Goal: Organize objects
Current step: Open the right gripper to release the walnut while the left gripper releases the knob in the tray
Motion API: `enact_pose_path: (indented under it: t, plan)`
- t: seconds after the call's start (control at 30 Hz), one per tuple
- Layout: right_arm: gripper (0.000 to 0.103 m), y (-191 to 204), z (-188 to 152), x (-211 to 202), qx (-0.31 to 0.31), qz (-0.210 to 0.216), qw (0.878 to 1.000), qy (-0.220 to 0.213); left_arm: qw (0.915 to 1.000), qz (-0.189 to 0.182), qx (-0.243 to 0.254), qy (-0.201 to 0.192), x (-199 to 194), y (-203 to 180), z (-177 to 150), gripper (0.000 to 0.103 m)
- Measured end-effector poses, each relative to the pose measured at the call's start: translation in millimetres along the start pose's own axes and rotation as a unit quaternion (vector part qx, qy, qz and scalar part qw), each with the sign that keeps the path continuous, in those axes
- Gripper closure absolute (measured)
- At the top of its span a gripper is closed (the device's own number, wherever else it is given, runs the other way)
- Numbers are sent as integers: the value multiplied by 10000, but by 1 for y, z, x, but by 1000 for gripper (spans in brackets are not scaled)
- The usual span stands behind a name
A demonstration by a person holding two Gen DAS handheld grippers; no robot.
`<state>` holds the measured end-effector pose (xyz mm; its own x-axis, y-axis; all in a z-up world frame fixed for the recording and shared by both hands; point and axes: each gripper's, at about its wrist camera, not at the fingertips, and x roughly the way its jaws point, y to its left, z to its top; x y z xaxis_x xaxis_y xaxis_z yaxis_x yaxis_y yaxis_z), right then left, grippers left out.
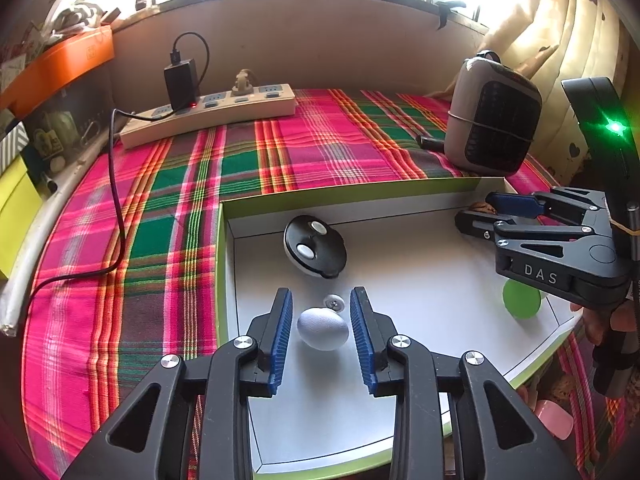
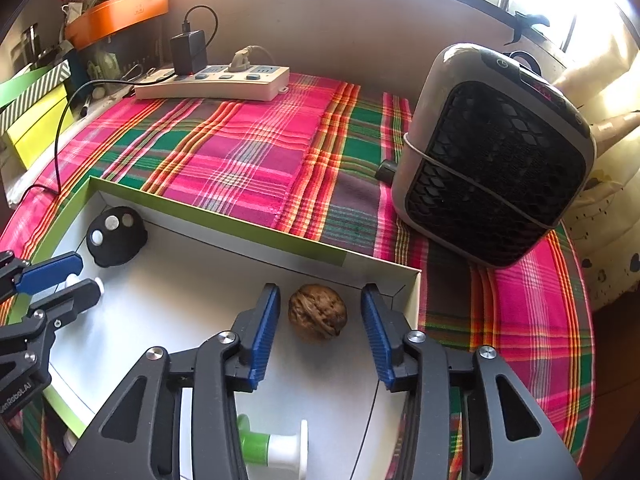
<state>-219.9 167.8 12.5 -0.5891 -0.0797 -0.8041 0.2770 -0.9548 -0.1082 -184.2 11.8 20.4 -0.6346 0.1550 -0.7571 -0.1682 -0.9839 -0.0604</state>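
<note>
A shallow white box with green rim (image 1: 219, 240) lies on the plaid cloth. My left gripper (image 1: 321, 330) is open, its blue pads either side of a white egg-shaped object (image 1: 322, 328), not touching it. A small white screw-like piece (image 1: 334, 303) and a black round object with white spots (image 1: 315, 246) lie just beyond. My right gripper (image 2: 320, 330) is open around a brown walnut (image 2: 317, 311) in the box's far right corner, apart from it. The right gripper also shows in the left wrist view (image 1: 476, 212). A green-and-white spool (image 2: 272, 446) lies under the right gripper.
A grey and black fan heater (image 2: 494, 156) stands right of the box. A white power strip (image 1: 208, 114) with a black adapter and cable lies at the back. An orange box (image 1: 60, 68) and yellow boxes (image 1: 12, 208) sit at the left. A pink object (image 1: 554, 418) lies beside the box.
</note>
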Motion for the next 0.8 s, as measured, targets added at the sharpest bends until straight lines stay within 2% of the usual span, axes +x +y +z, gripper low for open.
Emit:
enact_pose_path:
  t: [0.3,0.8]
  plan:
    - [59,-1,-1,-2,61,-30,10000,-6,10000,39,-66,-34,-4,1,1,68]
    - [54,-1,-6,-26,167,-54,9996,-213,9998,96,-90,-178,-26,0,-3,67]
